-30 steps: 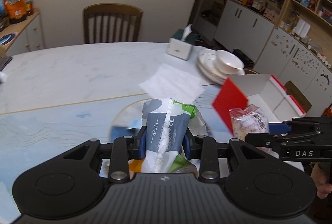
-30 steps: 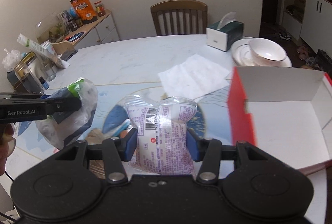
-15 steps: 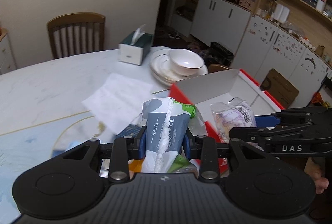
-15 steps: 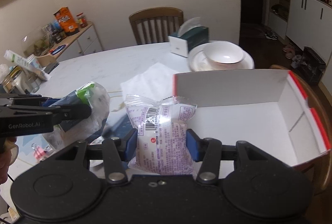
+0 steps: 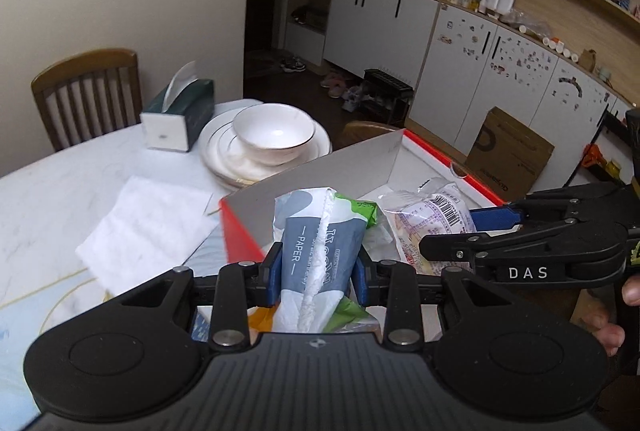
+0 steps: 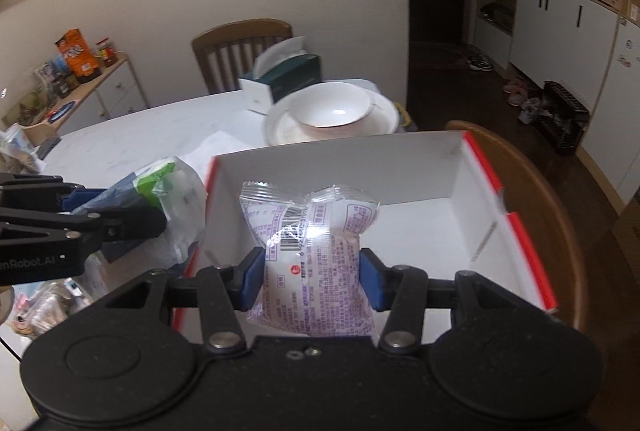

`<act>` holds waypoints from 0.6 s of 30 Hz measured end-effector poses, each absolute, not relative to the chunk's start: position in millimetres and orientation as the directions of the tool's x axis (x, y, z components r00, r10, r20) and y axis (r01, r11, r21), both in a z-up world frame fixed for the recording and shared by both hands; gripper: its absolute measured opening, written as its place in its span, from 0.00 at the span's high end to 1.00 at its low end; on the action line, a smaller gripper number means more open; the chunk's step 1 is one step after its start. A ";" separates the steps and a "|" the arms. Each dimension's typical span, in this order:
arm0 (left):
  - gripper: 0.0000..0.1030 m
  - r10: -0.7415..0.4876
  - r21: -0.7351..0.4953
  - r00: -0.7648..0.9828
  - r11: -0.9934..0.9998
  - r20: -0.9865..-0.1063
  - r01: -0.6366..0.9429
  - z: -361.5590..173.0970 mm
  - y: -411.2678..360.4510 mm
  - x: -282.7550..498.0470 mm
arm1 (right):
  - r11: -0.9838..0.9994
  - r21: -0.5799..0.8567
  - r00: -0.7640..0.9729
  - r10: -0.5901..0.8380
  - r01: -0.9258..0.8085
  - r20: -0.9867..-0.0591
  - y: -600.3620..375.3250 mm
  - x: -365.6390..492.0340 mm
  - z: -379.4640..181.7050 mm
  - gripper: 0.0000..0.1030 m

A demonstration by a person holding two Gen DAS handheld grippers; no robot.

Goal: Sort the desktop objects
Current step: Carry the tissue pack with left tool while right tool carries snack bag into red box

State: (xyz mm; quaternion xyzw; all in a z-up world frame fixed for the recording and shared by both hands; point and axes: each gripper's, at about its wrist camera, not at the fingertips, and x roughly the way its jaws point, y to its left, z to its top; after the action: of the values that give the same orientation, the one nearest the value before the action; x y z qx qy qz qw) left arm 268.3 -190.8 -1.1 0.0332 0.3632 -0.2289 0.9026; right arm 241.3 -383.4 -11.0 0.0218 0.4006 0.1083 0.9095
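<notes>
Left wrist view first: your left gripper [image 5: 316,277] has its jaws clamped on a soft tissue pack [image 5: 320,243] — blue-grey and green wrapper, "PAPER" printed down its side — and the pack pokes up between the blue pads, hanging over the near red corner of the cardboard box [image 5: 360,163]. Just to the right, your right gripper [image 5: 494,227] reaches in from the side, pinching a clear snack bag [image 5: 432,211] with purple print and a barcode, held above the box's white floor.

Right wrist view now — the jaws press on both flanks of that snack bag [image 6: 312,259], its crimped top edge standing up, the open box [image 6: 472,191] spread beneath and beyond it. Your left gripper [image 6: 120,223] sits at the left edge with the tissue pack [image 6: 160,187] just outside the box's left wall.

Farther out on the marble desk [image 5: 68,167]: a white napkin [image 5: 148,227] lying flat, a bowl [image 5: 274,131] sitting on stacked plates [image 5: 218,155], and a green tissue box [image 5: 180,119] beside them. A wooden chair [image 5: 86,91] stands behind the desk.
</notes>
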 end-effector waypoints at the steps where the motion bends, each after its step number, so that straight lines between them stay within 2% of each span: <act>1: 0.69 -0.388 -0.102 0.627 0.891 -0.675 0.442 -2.6 -196.7 271.3 | 0.977 0.123 0.656 0.209 -0.175 -0.726 -388.1 243.6 -12.4 0.53; 11: 0.69 -0.376 -0.045 0.599 0.869 -0.706 0.493 -19.8 -250.1 304.6 | 0.983 0.087 0.633 0.173 -0.165 -0.755 -418.4 268.7 -30.4 0.53; 18: 0.69 -0.311 -0.005 0.548 0.872 -0.776 0.489 -50.8 -266.6 326.3 | 0.976 0.063 0.567 0.173 -0.209 -0.805 -422.3 284.4 -54.5 0.53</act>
State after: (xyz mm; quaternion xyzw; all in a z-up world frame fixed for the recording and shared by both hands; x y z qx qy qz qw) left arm 326.3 -266.6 -50.8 0.1066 0.4164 -0.2291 0.8734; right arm 284.4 -422.3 -54.6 -0.0199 0.4527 0.1080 0.8849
